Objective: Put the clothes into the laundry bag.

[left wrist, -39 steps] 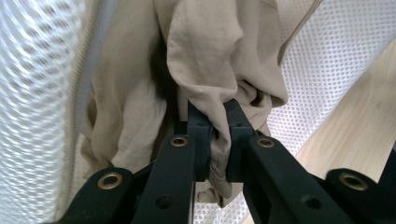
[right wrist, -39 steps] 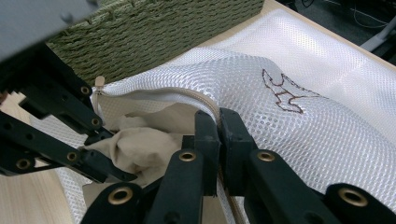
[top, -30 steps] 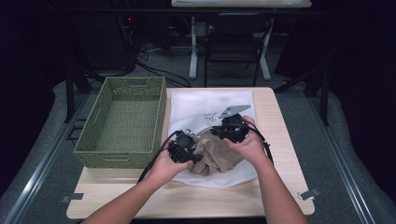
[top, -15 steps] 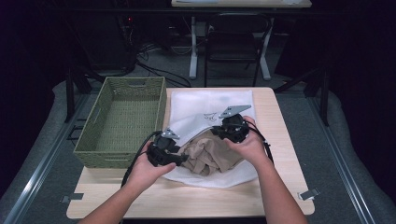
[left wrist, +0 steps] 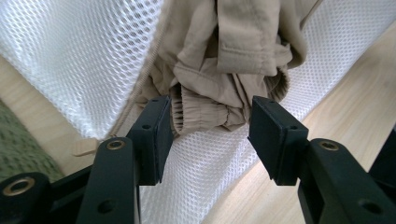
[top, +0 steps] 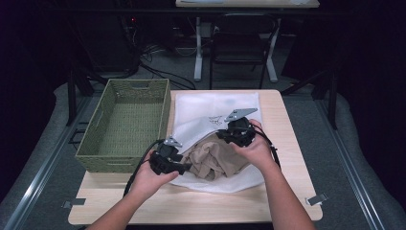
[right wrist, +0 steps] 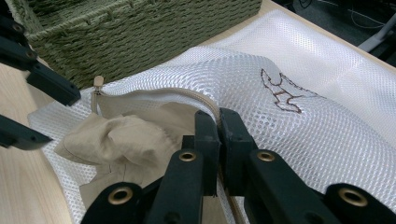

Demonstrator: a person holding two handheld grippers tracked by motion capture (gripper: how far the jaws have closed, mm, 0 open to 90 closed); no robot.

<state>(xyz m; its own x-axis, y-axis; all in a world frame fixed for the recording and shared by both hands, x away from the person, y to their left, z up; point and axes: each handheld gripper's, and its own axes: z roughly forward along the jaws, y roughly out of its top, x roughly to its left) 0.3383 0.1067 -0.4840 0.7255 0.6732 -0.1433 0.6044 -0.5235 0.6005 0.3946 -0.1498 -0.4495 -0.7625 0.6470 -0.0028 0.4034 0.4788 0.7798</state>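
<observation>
A white mesh laundry bag (top: 210,108) lies on the wooden table (top: 215,206), its zippered mouth toward the person. A crumpled tan garment (top: 215,160) spills from that mouth. My left gripper (top: 184,166) sits at the garment's left edge. In the left gripper view it (left wrist: 210,121) is open, and the garment's elastic hem (left wrist: 205,109) lies just beyond the two pads, over mesh. My right gripper (top: 233,134) is at the bag's upper lip. In the right gripper view it (right wrist: 218,116) is shut on the bag's zipper edge (right wrist: 159,93), lifting the mesh (right wrist: 299,140) off the garment (right wrist: 126,140).
A green woven basket (top: 122,84) stands on the table's left half, touching the bag's left side, and shows up close as a wall (right wrist: 116,32). Bare wood runs along the near edge. A chair (top: 239,43) and table legs stand beyond the far edge.
My left gripper has moved left and nearer the table's front, away from the right one. The tan garment now lies farther out of the bag's mouth. The right gripper has barely moved.
</observation>
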